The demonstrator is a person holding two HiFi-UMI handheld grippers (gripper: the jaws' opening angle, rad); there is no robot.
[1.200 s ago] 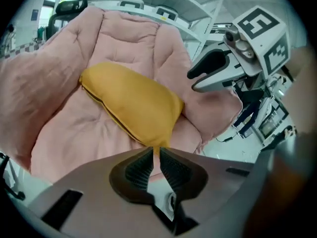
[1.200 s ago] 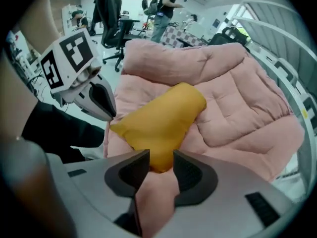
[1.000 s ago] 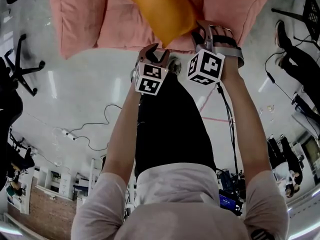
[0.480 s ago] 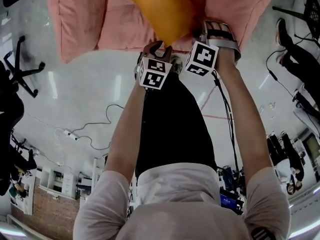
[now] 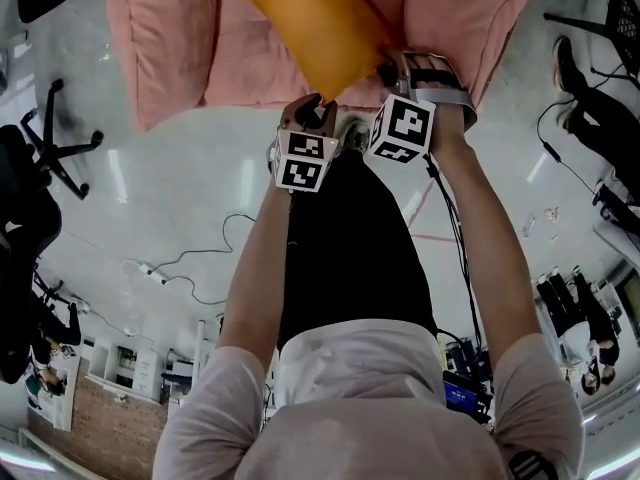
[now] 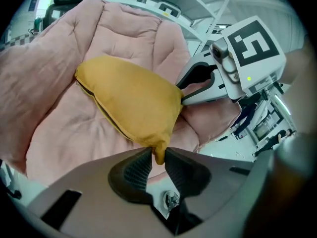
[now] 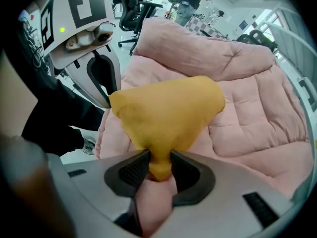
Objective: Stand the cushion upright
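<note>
A mustard-yellow cushion (image 5: pixel 310 28) lies tilted on a pink padded seat (image 5: pixel 170 48), its near edge toward me. In the left gripper view one lower corner of the cushion (image 6: pixel 131 100) is pinched between the closing jaws of my left gripper (image 6: pixel 158 157). My right gripper (image 7: pixel 159 165) is also closing, its pads squeezing the other lower corner of the cushion (image 7: pixel 168 113). In the head view the left gripper (image 5: pixel 312 103) and right gripper (image 5: pixel 388 68) sit side by side at the cushion's near edge.
The pink seat (image 7: pixel 257 108) has thick quilted sides around the cushion. A black office chair (image 5: pixel 60 138) stands left on the glossy floor, and a cable (image 5: pixel 190 258) trails there. People (image 5: pixel 590 98) stand at the right.
The left gripper has edged in to the cushion's near corner. The right gripper stays at its corner. The cushion has not visibly shifted.
</note>
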